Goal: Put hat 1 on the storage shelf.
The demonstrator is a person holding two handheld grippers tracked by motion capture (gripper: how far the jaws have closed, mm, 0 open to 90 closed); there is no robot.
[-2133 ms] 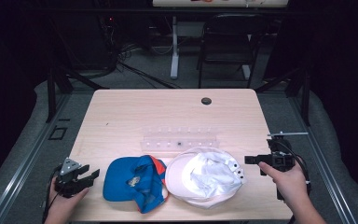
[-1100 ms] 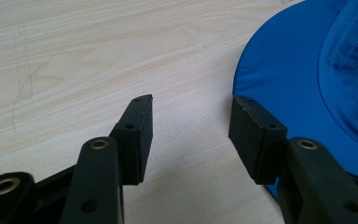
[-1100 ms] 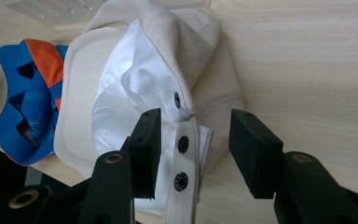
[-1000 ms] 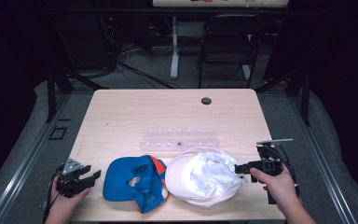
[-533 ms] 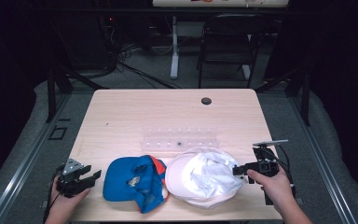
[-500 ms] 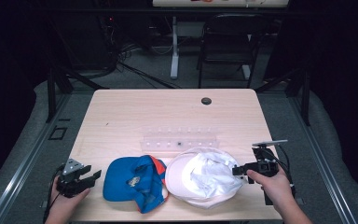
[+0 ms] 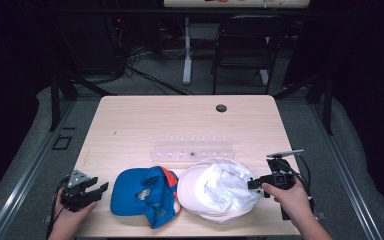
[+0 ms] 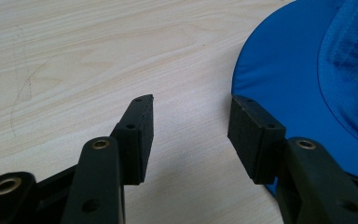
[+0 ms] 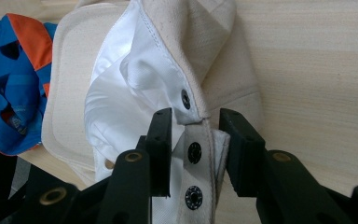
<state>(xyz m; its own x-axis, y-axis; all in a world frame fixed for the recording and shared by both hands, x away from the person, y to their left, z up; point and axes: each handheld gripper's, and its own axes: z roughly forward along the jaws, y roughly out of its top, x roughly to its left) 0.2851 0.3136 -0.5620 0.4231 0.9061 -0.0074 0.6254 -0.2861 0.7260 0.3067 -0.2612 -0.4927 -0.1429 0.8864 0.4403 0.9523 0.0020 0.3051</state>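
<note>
The white cap (image 7: 219, 189) sits upside down near the front edge of the table (image 7: 180, 125), a bit right of center, with its white lining bunched up and facing the camera. In the right gripper view you can see the snap strap (image 9: 196, 154) at the back of the cap, with dark snap studs on it, running right between the two black jaws. The right gripper (image 7: 254, 184) is at the cap's right edge, held in the person's right hand (image 7: 292, 197). Its jaws sit on either side of that strap with a bit of a gap on each side, so partly closed around it but not pinching it as far as I can see.

Just left of the white cap, touching or slightly overlapping it, is a blue cap (image 7: 142, 192) with orange patches, also crumpled. Its blue brim (image 8: 279, 84) shows up at the right of the left gripper view.

The left gripper (image 7: 97, 189) rests low at the front left corner of the table, in the left hand (image 7: 67, 217), jaws spread wide with nothing between them, the right-side jaw just beside the blue brim.

Behind the caps, mid-table, lies a clear plastic strip (image 7: 194, 151) with small pegs. Farther back there's a dark round hole (image 7: 221, 108) in the tabletop, and a black chair (image 7: 245, 45) stands beyond the table.
</note>
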